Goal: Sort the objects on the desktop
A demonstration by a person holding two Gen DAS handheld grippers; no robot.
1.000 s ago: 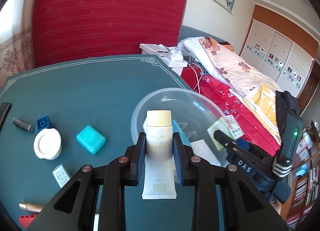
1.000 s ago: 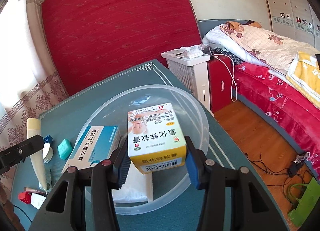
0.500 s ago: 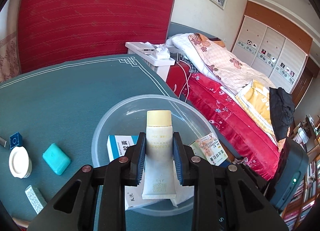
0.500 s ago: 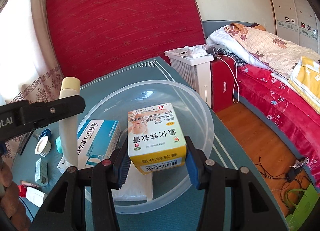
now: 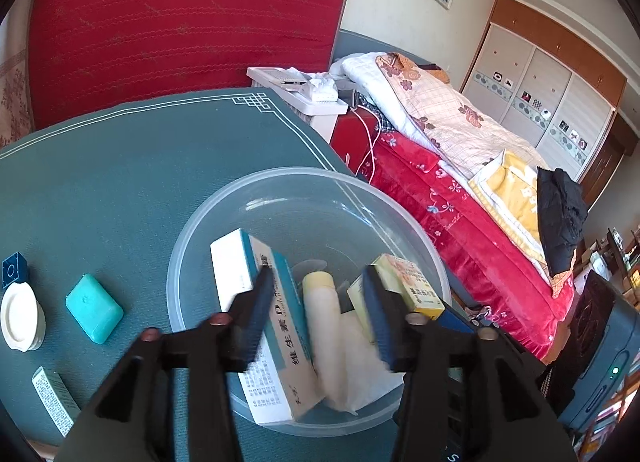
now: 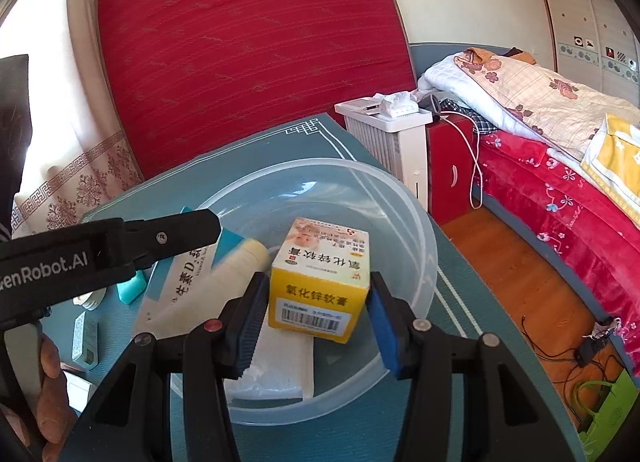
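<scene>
A clear plastic bowl (image 5: 304, 172) (image 6: 424, 222) stands on the teal table mat. Over it, my left gripper (image 5: 316, 278) has its jaws opening. The cream tube (image 5: 324, 326) (image 6: 240, 262) has slipped free of the pads and lies in the bowl beside a blue-and-white box (image 5: 276, 326) (image 6: 188, 278). My right gripper (image 6: 318, 302) hangs above the bowl, shut on a yellow-and-white medicine box (image 6: 320, 282) (image 5: 404, 286). One of the left gripper's fingers (image 6: 160, 238) crosses the right wrist view from the left.
A white packet (image 5: 360, 362) lies in the bowl. Left of the bowl sit a teal soap (image 5: 94, 308), a white round lid (image 5: 18, 316), a small blue cube (image 5: 12, 268) and a small printed box (image 5: 54, 406). A white heater (image 5: 316, 102) and a bed (image 5: 460, 182) border the table's right.
My left gripper moved over the bowl and its jaws spread apart; the cream tube dropped from them into the bowl. The right gripper kept still with its box.
</scene>
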